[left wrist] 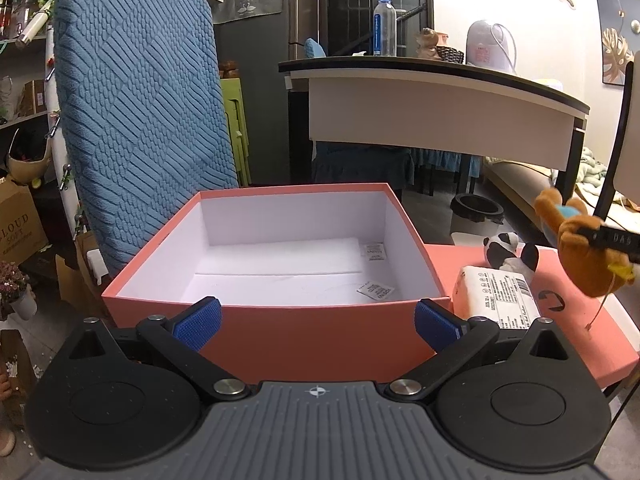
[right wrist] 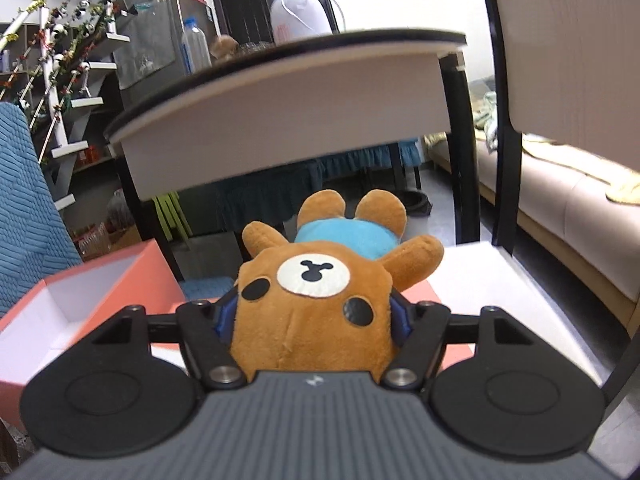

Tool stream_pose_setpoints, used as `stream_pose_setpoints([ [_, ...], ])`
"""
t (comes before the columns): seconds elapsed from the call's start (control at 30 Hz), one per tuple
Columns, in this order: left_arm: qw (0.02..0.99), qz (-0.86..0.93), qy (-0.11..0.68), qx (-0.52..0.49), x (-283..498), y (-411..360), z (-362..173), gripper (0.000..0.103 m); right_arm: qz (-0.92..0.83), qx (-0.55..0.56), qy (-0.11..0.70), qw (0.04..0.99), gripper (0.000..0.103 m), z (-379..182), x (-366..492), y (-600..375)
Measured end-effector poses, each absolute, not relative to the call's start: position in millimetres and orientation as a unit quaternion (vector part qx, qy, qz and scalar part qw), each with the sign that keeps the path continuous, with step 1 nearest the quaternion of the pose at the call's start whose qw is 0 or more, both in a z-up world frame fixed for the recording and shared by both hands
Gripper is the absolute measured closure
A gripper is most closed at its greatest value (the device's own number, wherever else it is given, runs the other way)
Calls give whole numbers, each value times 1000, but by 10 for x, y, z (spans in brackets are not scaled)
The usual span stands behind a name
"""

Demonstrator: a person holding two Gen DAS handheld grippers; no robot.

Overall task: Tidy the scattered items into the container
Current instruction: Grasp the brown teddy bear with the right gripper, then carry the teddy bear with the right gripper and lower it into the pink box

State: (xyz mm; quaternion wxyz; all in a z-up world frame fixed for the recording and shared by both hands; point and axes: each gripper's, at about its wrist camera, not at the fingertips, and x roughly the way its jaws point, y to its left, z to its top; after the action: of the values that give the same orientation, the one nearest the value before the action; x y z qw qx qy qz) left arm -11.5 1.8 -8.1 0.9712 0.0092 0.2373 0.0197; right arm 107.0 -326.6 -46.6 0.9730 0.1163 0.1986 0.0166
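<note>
Jaws clamped on the brown bear's (right wrist: pixel 316 312) head, the right gripper (right wrist: pixel 316 320) holds it aloft right of the pink box (left wrist: pixel 320 332). Left gripper (left wrist: pixel 318 322) spread wide before the box; panda plush (left wrist: pixel 510 254) and white packet (left wrist: pixel 496 294) lie alongside.

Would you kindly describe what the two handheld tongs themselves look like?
Both are alike. The left tongs have a ribbed grey body with a small white crosshair mark, two round black discs, black linked arms with silver pivot pins, and blue textured pads. The right tongs match, with a small white mark on the grey body. No cables or sleeves show.
</note>
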Motion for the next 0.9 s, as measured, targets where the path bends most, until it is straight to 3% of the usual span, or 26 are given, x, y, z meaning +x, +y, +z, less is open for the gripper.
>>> stream_pose_setpoints([
  [0.53, 968, 53, 246, -7, -215, 374, -160, 0, 136, 88, 177, 971, 33, 219, 1515, -2330],
  [0.9, 962, 110, 251, -19, -306, 691, -192, 0, 268, 37, 252, 929, 33, 185, 2204, -1025],
])
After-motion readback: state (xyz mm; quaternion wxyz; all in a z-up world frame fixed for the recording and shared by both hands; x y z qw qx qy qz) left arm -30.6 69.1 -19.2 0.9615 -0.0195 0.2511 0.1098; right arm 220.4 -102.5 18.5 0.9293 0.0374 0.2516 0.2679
